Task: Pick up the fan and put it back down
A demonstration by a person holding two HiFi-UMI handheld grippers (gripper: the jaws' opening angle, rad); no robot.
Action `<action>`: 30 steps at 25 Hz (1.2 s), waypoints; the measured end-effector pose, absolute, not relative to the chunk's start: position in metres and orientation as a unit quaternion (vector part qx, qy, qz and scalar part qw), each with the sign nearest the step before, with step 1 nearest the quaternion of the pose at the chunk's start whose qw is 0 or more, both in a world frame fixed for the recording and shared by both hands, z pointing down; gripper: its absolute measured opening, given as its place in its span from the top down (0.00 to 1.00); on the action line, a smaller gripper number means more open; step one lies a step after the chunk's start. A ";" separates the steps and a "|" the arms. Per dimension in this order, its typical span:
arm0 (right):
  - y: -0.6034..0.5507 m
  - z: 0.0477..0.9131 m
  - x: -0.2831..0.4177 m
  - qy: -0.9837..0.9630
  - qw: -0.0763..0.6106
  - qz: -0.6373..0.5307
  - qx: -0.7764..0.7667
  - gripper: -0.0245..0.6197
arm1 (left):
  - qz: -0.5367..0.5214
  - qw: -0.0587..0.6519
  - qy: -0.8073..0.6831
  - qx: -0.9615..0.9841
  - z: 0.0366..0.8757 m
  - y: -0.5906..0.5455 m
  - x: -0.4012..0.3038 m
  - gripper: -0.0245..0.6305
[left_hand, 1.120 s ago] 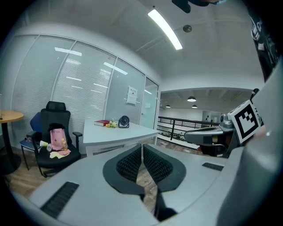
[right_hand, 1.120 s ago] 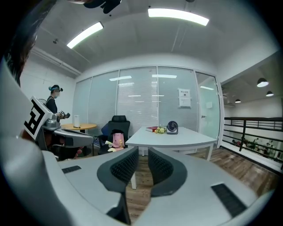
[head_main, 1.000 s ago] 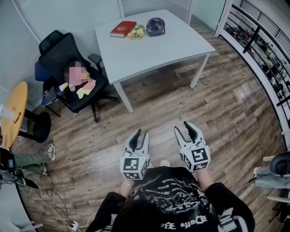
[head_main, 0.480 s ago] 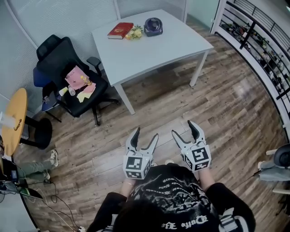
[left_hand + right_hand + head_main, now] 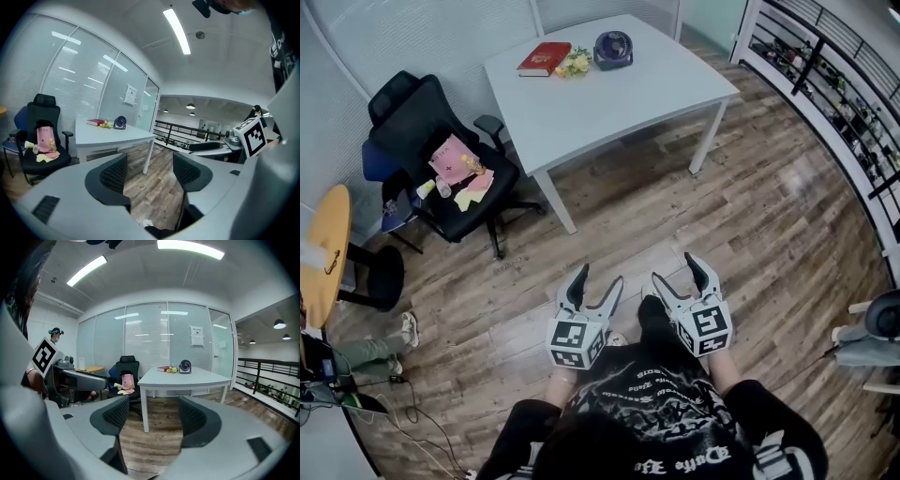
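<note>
The fan [image 5: 613, 49] is a small dark navy desk fan with a round grille. It stands at the far edge of the white table [image 5: 609, 112], just beside a bunch of yellow flowers [image 5: 574, 64], with a red book [image 5: 545, 58] on the flowers' other side. It is well apart from both my tools, which I hold low in front of me over the wood floor.

My left gripper [image 5: 598, 278] has just opened its jaws wide, and nothing stands between them but floorboards. My right gripper [image 5: 673, 269] has just opened too and is equally empty.

From my head I see the fan from above, as a dark disc near the table's back corner, and the black office chair [image 5: 422, 131] with pink and yellow items on its seat. The gripper views show the fan upright, grille facing me. Only the left gripper view shows the black railing [image 5: 178, 129] past the table. Only the right gripper view shows a paper notice [image 5: 197, 336] on the glass wall.
</note>
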State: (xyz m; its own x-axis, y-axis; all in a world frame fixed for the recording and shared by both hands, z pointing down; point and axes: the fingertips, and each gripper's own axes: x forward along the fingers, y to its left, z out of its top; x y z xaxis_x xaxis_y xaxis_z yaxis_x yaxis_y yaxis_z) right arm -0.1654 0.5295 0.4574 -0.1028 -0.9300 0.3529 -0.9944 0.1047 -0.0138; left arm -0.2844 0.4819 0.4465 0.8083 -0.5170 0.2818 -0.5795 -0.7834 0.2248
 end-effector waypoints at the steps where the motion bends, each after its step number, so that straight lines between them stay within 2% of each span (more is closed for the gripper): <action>1: 0.529 0.460 -0.162 -0.732 0.129 0.127 0.657 0.47 | 0.100 0.157 -0.288 0.939 0.448 0.482 -0.281 0.46; 15: 0.436 0.472 -0.101 -0.767 0.169 0.114 0.608 0.47 | 0.113 0.134 -0.324 0.930 0.451 0.404 -0.208 0.47; 30: 0.322 0.468 -0.012 -0.808 0.157 0.101 0.559 0.47 | 0.117 0.128 -0.387 0.906 0.455 0.308 -0.112 0.47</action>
